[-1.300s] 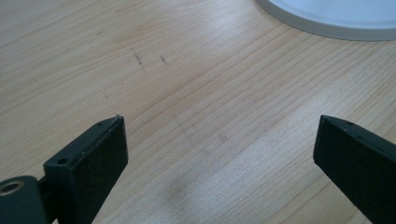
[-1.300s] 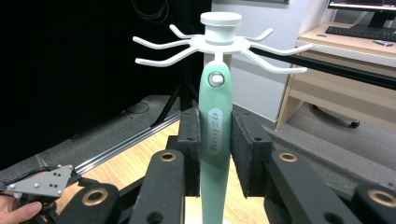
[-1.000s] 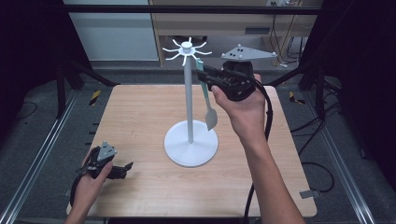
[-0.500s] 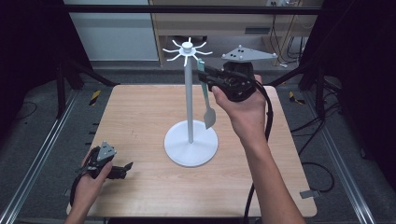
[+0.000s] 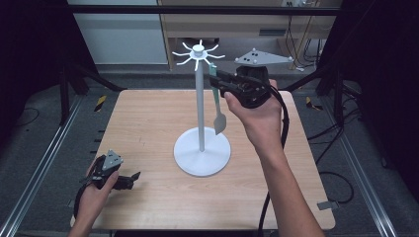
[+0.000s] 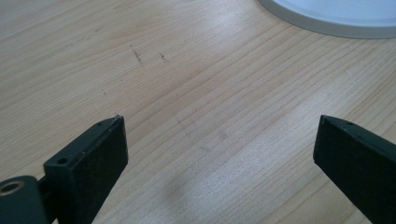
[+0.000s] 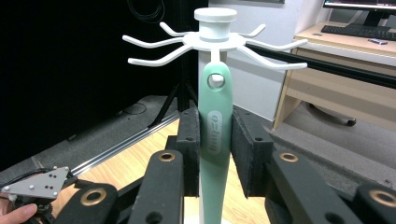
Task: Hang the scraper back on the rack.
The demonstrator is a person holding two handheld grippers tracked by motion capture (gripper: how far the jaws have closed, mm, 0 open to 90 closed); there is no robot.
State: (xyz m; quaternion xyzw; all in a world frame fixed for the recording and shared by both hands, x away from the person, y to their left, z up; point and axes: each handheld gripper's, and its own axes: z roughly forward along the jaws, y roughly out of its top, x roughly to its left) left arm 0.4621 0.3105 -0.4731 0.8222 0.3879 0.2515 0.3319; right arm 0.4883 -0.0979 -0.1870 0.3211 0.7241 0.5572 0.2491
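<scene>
A white utensil stand (image 5: pixel 200 106) rises from a round base (image 5: pixel 201 153) at the table's middle, with thin hooks spreading from its cap (image 7: pixel 215 28). A mint-green utensil (image 7: pixel 215 135) hangs upright beside the pole, and the hole at the top of its handle sits on a hook. My right gripper (image 7: pixel 215 119) is shut on the handle, one jaw on each side; from above, the right gripper (image 5: pixel 216 81) is raised near the hooks and the utensil's pale blade (image 5: pixel 220 123) hangs below it. My left gripper (image 5: pixel 129 177) rests open on the table's near left corner, with bare wood between its jaws (image 6: pixel 219 140).
The wooden table (image 5: pixel 148 113) is framed by metal rails (image 5: pixel 39 168) on the floor. A black bar (image 5: pixel 207 10) crosses behind the stand. A desk with a keyboard (image 7: pixel 355 30) stands beyond the table. The stand's base rim (image 6: pixel 327 25) lies just ahead of the left gripper.
The utensil's lower end has drifted slightly toward the pole. Both hands have otherwise stayed in place.
</scene>
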